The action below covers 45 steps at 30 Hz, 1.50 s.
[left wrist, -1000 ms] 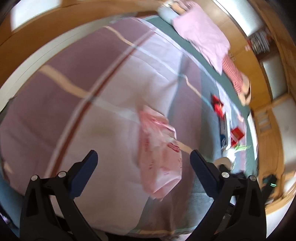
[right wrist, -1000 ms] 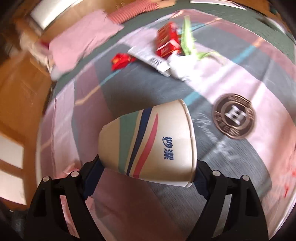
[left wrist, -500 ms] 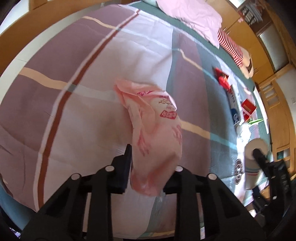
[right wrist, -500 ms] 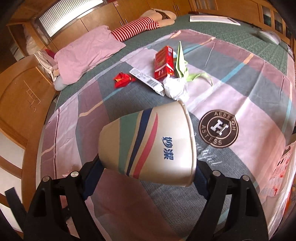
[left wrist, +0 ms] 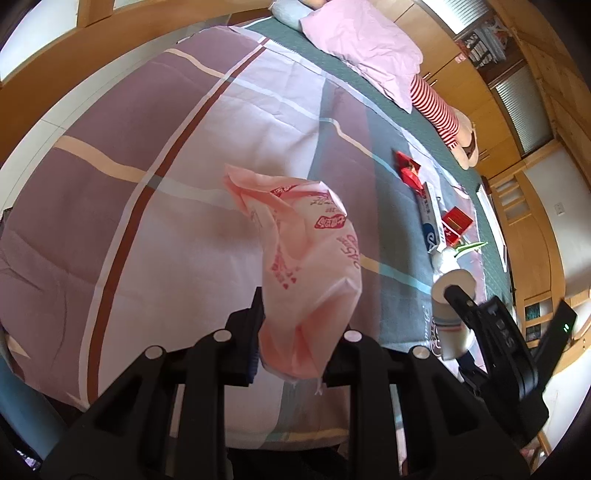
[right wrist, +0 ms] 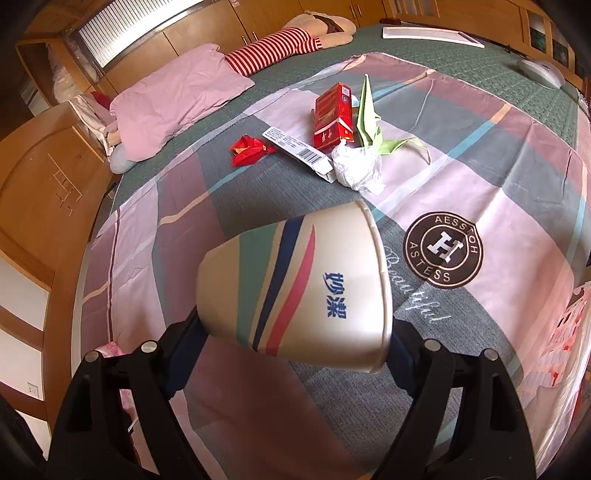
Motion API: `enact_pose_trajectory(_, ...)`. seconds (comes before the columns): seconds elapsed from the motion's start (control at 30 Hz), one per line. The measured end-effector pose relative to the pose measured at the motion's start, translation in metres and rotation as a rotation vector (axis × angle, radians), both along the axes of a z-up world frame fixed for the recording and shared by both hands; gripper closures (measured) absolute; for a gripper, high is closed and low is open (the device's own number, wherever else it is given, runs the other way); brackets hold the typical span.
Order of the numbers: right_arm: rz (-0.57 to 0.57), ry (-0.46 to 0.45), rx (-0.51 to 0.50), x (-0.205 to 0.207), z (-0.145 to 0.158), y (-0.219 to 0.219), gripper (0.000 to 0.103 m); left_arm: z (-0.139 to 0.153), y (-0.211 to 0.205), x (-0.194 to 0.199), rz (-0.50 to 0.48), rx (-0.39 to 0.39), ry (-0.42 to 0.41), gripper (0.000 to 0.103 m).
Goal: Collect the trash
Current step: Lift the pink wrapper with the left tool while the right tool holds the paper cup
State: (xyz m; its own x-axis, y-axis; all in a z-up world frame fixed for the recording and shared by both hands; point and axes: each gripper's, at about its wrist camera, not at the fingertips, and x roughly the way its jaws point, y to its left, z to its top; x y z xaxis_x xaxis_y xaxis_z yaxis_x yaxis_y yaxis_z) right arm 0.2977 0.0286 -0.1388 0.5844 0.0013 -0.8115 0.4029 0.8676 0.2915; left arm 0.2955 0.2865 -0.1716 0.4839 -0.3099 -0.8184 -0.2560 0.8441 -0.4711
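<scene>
A pink plastic bag (left wrist: 310,266) with red print hangs between the jaws of my left gripper (left wrist: 295,347), which are closing and pinch its lower end just above the bedspread (left wrist: 147,184). My right gripper (right wrist: 295,328) is shut on a white paper cup (right wrist: 295,288) with coloured stripes, held on its side. The cup (left wrist: 452,295) also shows at the right of the left wrist view. Farther up the bed lie a red cigarette box (right wrist: 332,114), crumpled white paper (right wrist: 356,166), a red wrapper (right wrist: 249,149), a barcoded white carton (right wrist: 295,151) and folded green paper (right wrist: 369,118).
A pink pillow (right wrist: 177,99) and a red-striped stuffed doll (right wrist: 280,48) lie at the head of the bed. Wooden cabinets and a headboard surround it. A white flat board (right wrist: 432,35) and a grey mouse-like object (right wrist: 541,72) rest on the green cover.
My left gripper went from wide open over the pink bag to closed on it, and the bag's lower end has come up off the bedspread. The right gripper kept holding the cup.
</scene>
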Motion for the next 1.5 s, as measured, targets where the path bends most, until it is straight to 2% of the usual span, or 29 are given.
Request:
enact_pose_trajectory(0.27,0.003,0.015,0.011,0.001,-0.003,0.001,0.020,0.012,0.002,-0.012,-0.021,-0.008,-0.033,0.079)
enact_pose_trajectory(0.5,0.005,0.020,0.018,0.001,-0.004,0.000,0.020,0.019,0.009,-0.015,-0.011,-0.058,-0.084,0.079)
enact_pose_trajectory(0.73,0.010,0.026,0.023,0.002,-0.005,0.001,0.020,0.015,0.012,-0.015,0.005,-0.063,-0.059,0.080)
enact_pose_trajectory(1.5,0.017,0.033,0.036,0.003,-0.007,0.002,0.020,0.017,0.013,-0.017,-0.004,-0.066,-0.074,0.080)
